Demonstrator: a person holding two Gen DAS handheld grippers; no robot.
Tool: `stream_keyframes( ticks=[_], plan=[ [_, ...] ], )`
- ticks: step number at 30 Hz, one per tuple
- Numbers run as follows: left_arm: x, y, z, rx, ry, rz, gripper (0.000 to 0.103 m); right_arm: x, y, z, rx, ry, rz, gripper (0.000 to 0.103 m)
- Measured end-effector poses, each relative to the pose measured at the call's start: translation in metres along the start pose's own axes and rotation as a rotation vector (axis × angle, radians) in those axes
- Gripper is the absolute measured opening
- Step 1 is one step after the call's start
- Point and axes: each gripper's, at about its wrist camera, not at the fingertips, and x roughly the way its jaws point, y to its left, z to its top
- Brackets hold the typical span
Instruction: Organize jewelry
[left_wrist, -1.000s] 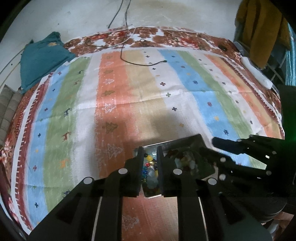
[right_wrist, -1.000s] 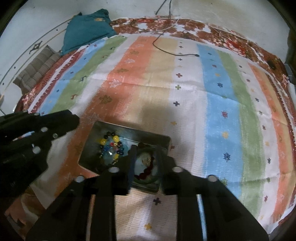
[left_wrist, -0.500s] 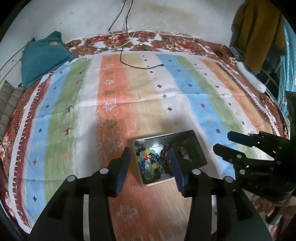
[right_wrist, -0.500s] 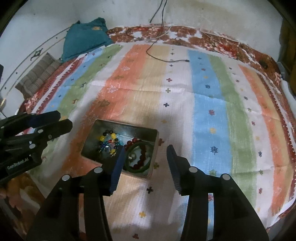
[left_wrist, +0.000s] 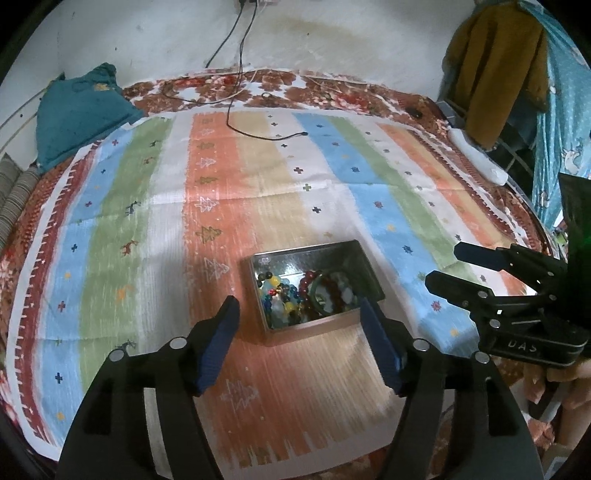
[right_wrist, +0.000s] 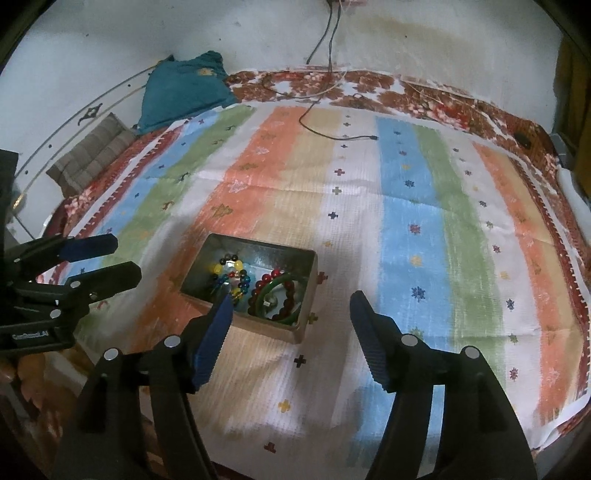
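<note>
1. Both grippers have pulled back and up from the metal box since a second ago. Before, their fingers were close together right over the jewelry. Now the fingers are wide and the whole box shows.

2. Left wrist view: the left gripper has its two blue-padded fingers spread far apart, and the jaws are opening. Nothing is between the pads. The box sits on the striped cloth just past the fingertips, over the orange stripe.

3. Inside the box lie a bracelet of many-colored beads, a dark red bead bracelet and a green bangle. They lie in a pile, so it is hard to tell where one ends.

4. The right gripper pokes in from the right edge. Its body is partly cut off, and a bit of a hand below it is blurry.

5. At the far side are a teal cloth, a black cable, a mustard-colored garment hanging up, and a white thing too small to name.

6. Right wrist view: the right gripper also has its fingers spread wide, jaws opening, with nothing between them. Its left fingertip covers a corner of the box.

7. The many-colored beads sit in the left part, and the green bangle with the red beads in the right part.

8. The left gripper comes in from the left edge, fingers apart. Its back end is cut off.
</note>
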Motion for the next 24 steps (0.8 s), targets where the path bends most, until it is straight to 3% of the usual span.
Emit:
stream_keyframes(
  ticks=[9, 15, 19, 24],
  plan=[
    [-0.011, 0.001, -0.013, -0.002, -0.014, -0.021, 0.082, -0.011, 0.003, -0.01, -0.007, -0.014, 0.01, 0.075],
    [-0.016, -0.001, -0.019, 0.002, -0.026, -0.038, 0.089, -0.02, 0.008, -0.016, -0.029, -0.044, -0.008, 0.087],
    [-0.021, -0.001, -0.022, -0.002, -0.043, -0.022, 0.097, -0.024, 0.006, -0.019, -0.01, -0.048, -0.008, 0.091],
    [-0.025, -0.002, -0.024, 0.01, -0.073, 0.011, 0.097, -0.033, 0.006, -0.024, -0.001, -0.077, 0.01, 0.097]
  ],
)
